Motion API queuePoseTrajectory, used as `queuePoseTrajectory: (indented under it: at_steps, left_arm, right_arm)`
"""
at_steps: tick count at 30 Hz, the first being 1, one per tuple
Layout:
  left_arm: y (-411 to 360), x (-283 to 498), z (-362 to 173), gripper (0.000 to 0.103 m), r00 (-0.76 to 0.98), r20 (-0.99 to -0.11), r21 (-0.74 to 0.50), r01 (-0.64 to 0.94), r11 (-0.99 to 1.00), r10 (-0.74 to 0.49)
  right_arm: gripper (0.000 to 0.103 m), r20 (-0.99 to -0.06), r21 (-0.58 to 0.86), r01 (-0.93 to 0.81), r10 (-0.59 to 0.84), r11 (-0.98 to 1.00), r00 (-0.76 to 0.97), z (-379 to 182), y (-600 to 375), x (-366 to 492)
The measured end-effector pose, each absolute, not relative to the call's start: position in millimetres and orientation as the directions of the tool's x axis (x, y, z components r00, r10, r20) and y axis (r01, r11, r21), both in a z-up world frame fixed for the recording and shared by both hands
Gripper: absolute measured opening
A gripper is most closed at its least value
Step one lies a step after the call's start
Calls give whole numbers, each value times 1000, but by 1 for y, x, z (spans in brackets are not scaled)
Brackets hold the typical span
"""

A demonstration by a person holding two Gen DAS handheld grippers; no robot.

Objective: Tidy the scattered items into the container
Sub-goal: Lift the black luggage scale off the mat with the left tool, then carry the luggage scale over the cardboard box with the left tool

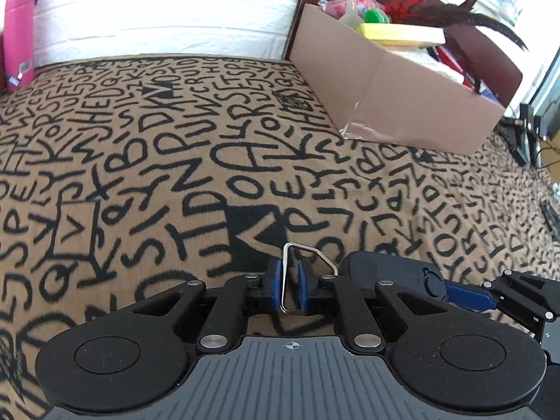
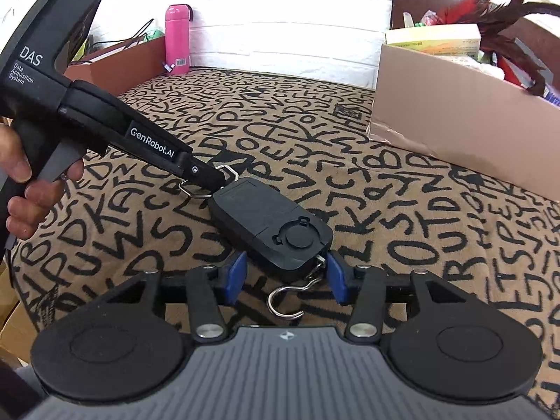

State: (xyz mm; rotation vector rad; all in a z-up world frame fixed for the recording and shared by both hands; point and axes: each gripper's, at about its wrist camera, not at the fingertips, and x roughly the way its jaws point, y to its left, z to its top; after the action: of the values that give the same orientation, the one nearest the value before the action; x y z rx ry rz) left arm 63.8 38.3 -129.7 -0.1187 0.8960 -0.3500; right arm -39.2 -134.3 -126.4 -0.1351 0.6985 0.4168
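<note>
One black plastic hanging scale (image 2: 269,225), a flat rounded slab with a round cap on its back, lies on the letter-printed cloth (image 1: 140,147) near the front edge of the surface. A bent wire handle loop (image 1: 297,273) juts from one end; a chain and a polished steel hook (image 2: 285,299) trail from the other.

The left gripper (image 1: 289,288) is clenched on that wire loop, its blue pads pinching the thin metal between them. In the right wrist view a person's hand (image 2: 24,175) wraps the left tool's black grip. The right gripper (image 2: 285,278) straddles the scale's hook end with its jaws parted; the blue pads stand just beside the body's corners, and whether they touch it I cannot tell.

The cloth is short-piled, tan, covered with black hand-drawn capitals. A white brick-patterned wall (image 1: 157,17) rises behind it. At the far right corner sits one brown cardboard box (image 1: 402,105), its near corner patched with clear tape, already holding a yellow-green pad, a green round thing, pink packets and a dark red-and-brown feather duster (image 2: 504,17). At the far left edge stands one glossy pink bottle (image 2: 177,40), beside a second, lower brown box (image 2: 119,63) with cables over it.
</note>
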Motion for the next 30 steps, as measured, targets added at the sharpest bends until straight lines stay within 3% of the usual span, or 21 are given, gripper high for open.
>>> queuePoseTrajectory:
  at_steps: [8, 15, 30]
  left_arm:
    - [8, 66, -97, 24, 596, -697, -252, 317, 914, -399]
    - [-22, 97, -51, 24, 655, -616, -252, 362, 897, -437]
    - [-89, 199, 30, 24, 766, -442, -205, 420, 884, -467]
  right_arm:
    - [54, -618, 15, -378, 306, 926, 724, -101, -163, -41]
    - [54, -533, -27, -350, 283, 936, 798, -65, -192, -16]
    - [54, -388, -87, -273, 219, 958, 895, -3, -254, 92]
